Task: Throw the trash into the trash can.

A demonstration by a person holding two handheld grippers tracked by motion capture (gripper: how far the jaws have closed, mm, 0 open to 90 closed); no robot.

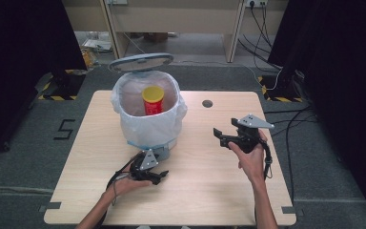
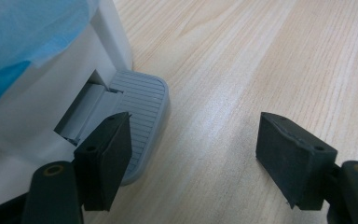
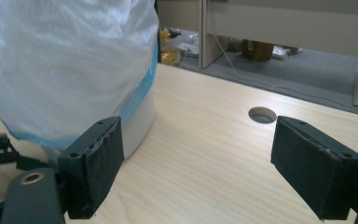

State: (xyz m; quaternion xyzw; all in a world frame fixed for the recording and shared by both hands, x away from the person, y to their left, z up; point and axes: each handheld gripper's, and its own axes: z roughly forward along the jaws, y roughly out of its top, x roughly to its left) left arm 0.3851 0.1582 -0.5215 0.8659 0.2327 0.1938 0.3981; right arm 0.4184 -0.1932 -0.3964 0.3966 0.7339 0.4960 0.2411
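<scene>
Bin (image 1: 147,121), lined with a white bag, stands lid-up at the table's (image 1: 209,181) far left in the high view, a red can (image 1: 153,100) with a yellow lid inside it, while the left gripper (image 1: 158,175) sits low by its base and the right gripper (image 1: 219,136) hovers apart, empty. Left gripper view: open jaws, one pad (image 2: 105,158) on the grey pedal (image 2: 142,100), seemingly holding the lid up. Right gripper view: jaws parted on nothing beside the bag (image 3: 65,60); easing off the pedal to shut the lid looks next.

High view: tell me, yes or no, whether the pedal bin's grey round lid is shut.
No: the grey round lid stands tipped up behind the white bag-lined pedal bin, with a red yellow-capped canister visible inside.
</scene>
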